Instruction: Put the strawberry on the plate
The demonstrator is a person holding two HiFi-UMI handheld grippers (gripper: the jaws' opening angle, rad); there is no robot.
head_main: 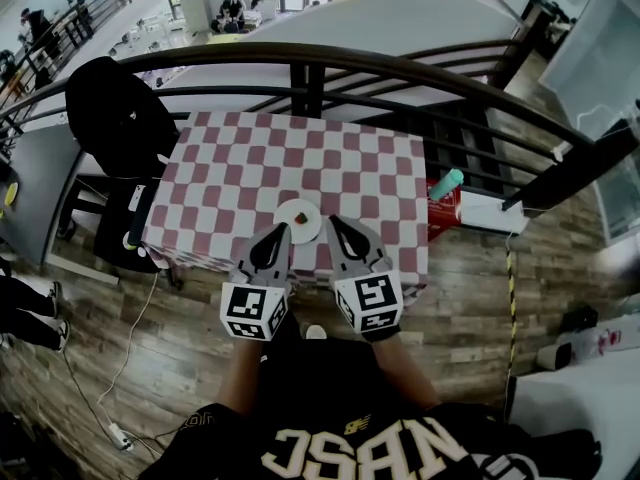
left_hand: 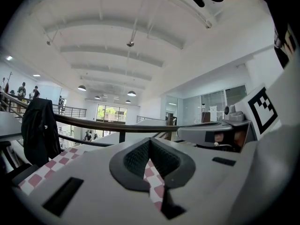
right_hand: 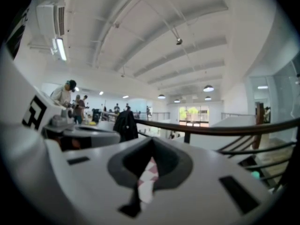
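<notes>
When pulling away, lift left hand-held gripper [head_main: 278,230] and right hand-held gripper [head_main: 335,223], both pressed together and empty, clear of tabletop [head_main: 250,158]; avoid nudging strawberry [head_main: 304,217] on plate [head_main: 312,231] just ahead of tips.

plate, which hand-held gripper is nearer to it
Left, narrowly: the left hand-held gripper reaches the near-left rim of the plate; the right hand-held gripper sits just off its right edge.

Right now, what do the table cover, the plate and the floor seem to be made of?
Table cover: likely cloth, matt; its checked edge hangs down. Plate: smooth white, ceramic or plastic, cannot tell. Floor: wood-look planks with grain, slight sheen.
</notes>
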